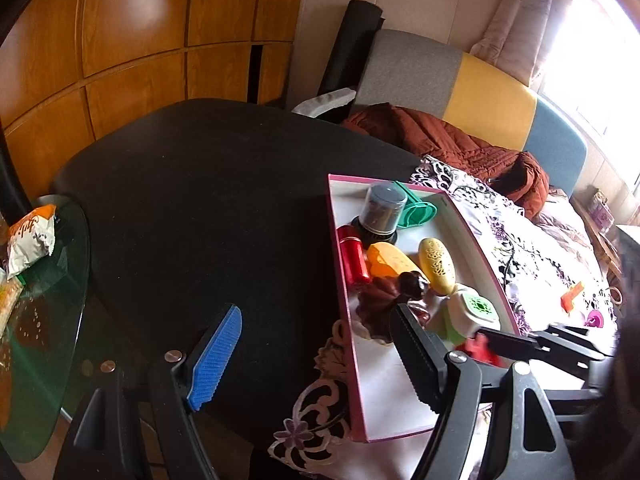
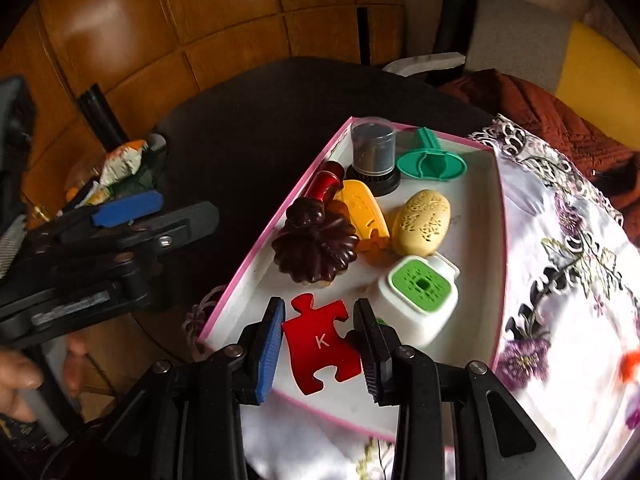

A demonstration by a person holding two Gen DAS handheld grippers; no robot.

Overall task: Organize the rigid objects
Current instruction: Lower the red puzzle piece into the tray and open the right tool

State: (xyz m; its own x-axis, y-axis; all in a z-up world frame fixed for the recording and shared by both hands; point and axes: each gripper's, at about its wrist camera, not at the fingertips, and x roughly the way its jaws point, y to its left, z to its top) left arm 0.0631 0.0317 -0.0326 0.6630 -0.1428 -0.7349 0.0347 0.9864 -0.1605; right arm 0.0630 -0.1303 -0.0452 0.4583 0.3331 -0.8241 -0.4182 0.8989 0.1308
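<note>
**Nearly in — red puzzle piece over the tray**

Now the red puzzle piece (image 2: 320, 344), marked "K", sits between the right gripper (image 2: 320, 344) fingers, blue pad on one side, black ribbed pad on the other. Both look to touch its edges, so I'd call it clasped — though a just-let-go piece would look much the same. It hangs low over the near end of the pink-rimmed tray (image 2: 256, 248), where the floor's bare; prob. why it's aimed there.

Further in, the tray is crowded: white box w/ green grille (image 2: 420, 292) just beside the piece, dark brown fluted mould (image 2: 316, 248), yellow wedge (image 2: 368, 216), cream oval case (image 2: 422, 222), red cylinder (image 2: 324, 184), grey-capped jar (image 2: 374, 156), green clip (image 2: 432, 162) at the far end.

Left gripper (image 1: 316, 360) hovers by the tray's left rim, fingers spread wide, nothing in them — likely standing by. Tray rests on a floral cloth (image 2: 560, 280), partly over the black round table (image 1: 200, 200). An orange item (image 1: 572, 296) lies out on the cloth, not yet sorted.
</note>
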